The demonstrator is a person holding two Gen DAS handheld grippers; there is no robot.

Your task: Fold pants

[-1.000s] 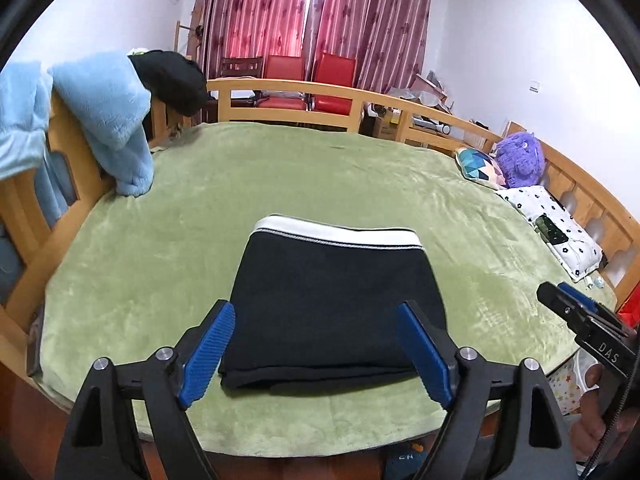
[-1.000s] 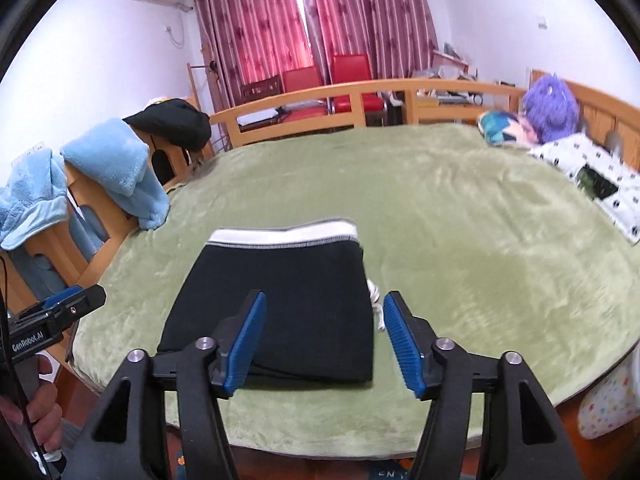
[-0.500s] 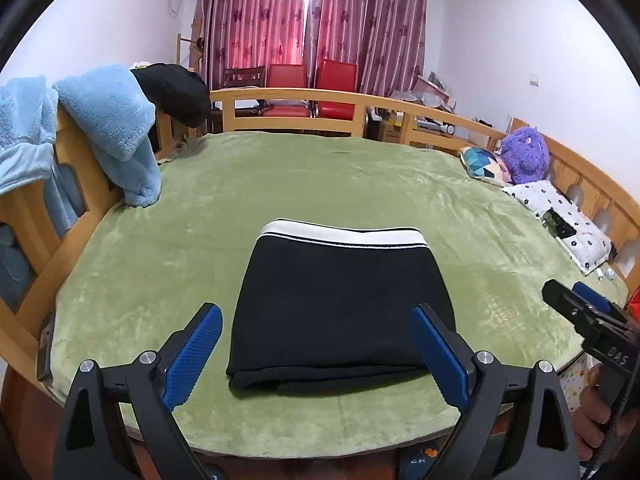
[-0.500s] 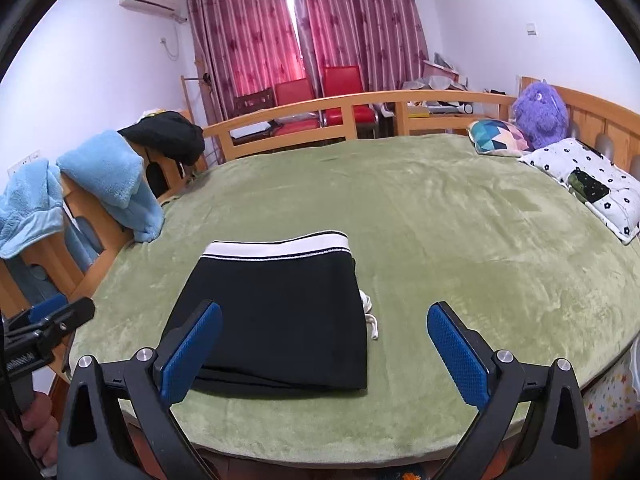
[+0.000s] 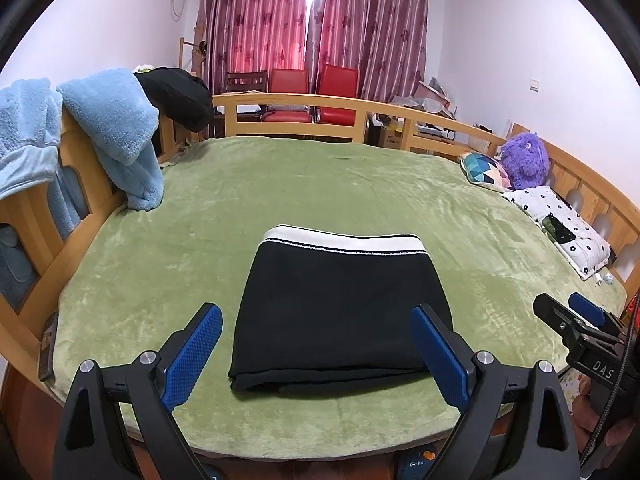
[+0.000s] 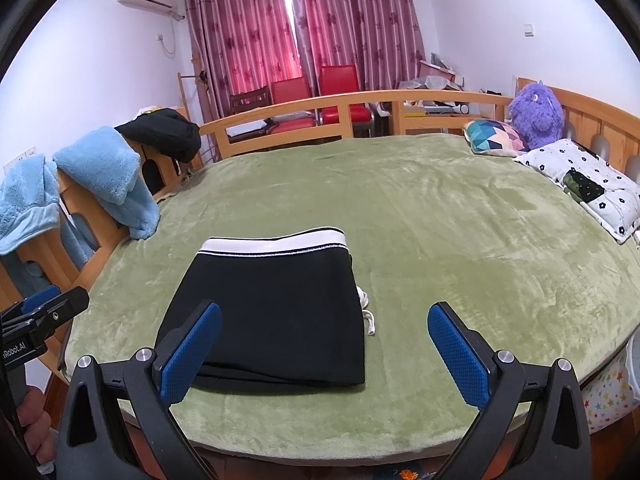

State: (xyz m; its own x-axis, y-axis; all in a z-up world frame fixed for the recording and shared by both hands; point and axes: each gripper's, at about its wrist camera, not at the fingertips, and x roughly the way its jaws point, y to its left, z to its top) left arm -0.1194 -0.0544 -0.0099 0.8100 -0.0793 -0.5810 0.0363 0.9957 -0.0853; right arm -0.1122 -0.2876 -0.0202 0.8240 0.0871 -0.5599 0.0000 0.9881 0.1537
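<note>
Black pants (image 5: 340, 304) with a white waistband lie folded into a flat rectangle on the green blanket (image 5: 280, 184), near its front edge. My left gripper (image 5: 316, 320) hovers just in front of them, open, with nothing between its blue pads. In the right wrist view the same pants (image 6: 272, 304) lie left of centre, and a white drawstring (image 6: 366, 312) pokes out at their right side. My right gripper (image 6: 324, 312) is open and empty over the pants' near right corner. Each gripper shows at the edge of the other's view.
Light blue fleece garments (image 5: 116, 132) and a black garment (image 5: 176, 96) hang on the wooden rail at the left. A patterned cushion (image 6: 496, 136), a purple plush toy (image 6: 536, 112) and a spotted pillow (image 6: 592, 184) lie at the right. Red chairs (image 5: 312, 92) stand behind the far rail.
Both grippers' jaws have spread much wider, the right one most. The views have drawn back slightly from the pants, which lie unmoved.
</note>
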